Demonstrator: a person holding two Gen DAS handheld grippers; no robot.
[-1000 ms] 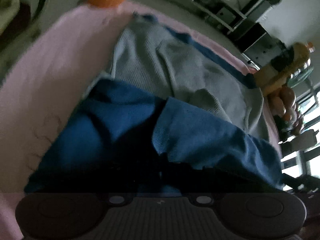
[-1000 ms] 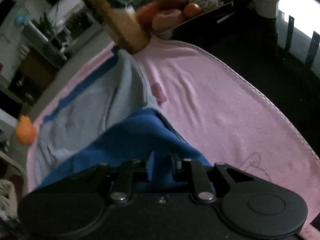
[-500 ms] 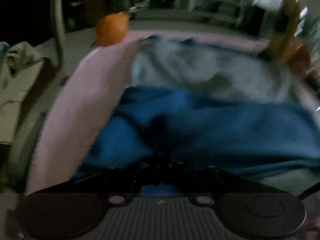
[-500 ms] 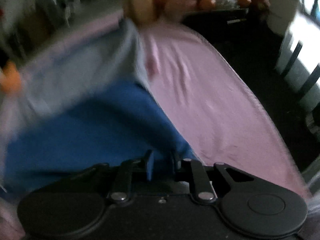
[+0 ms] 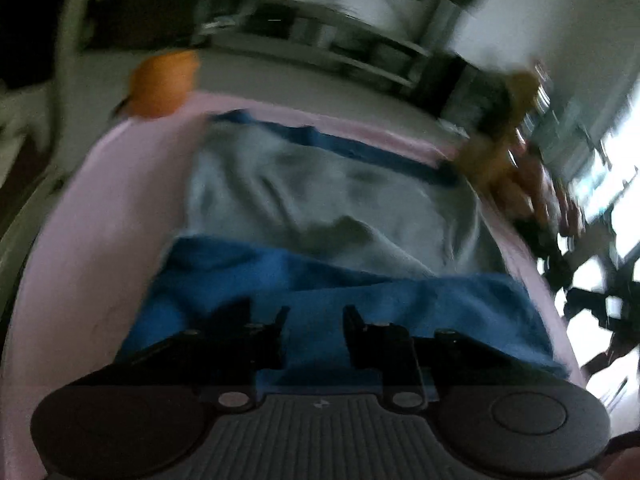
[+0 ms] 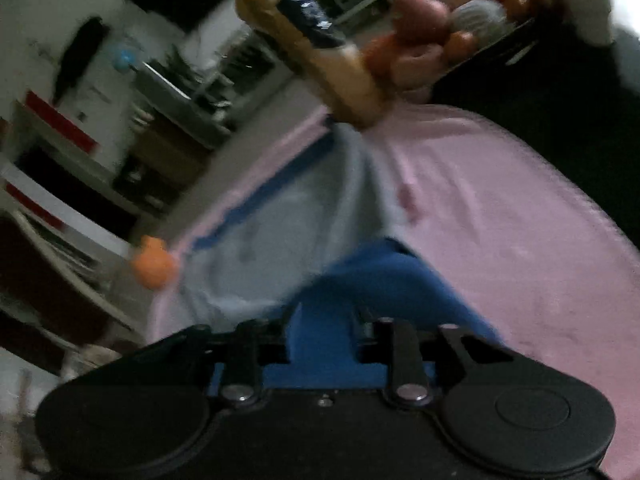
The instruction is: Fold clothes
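My left claw (image 5: 313,322) hovers over blue-and-grey garment (image 5: 320,208), fingers apart, gripping nothing. My right claw (image 6: 326,326) spread too, blue fabric bunched between fingers. Garment lies on pink blanket (image 6: 500,220), half folded. Orange toy (image 5: 164,84) at far edge; juice bottle (image 6: 308,48) beside fruit tray (image 6: 480,20).

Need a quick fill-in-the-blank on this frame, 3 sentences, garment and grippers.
1. The garment lies on a ____ cloth.
2. The left gripper has its jaws ____, with blue fabric visible in the gap.
3. The round object at the cloth's far corner is ____ in colour.

Missing words: pink; open; orange
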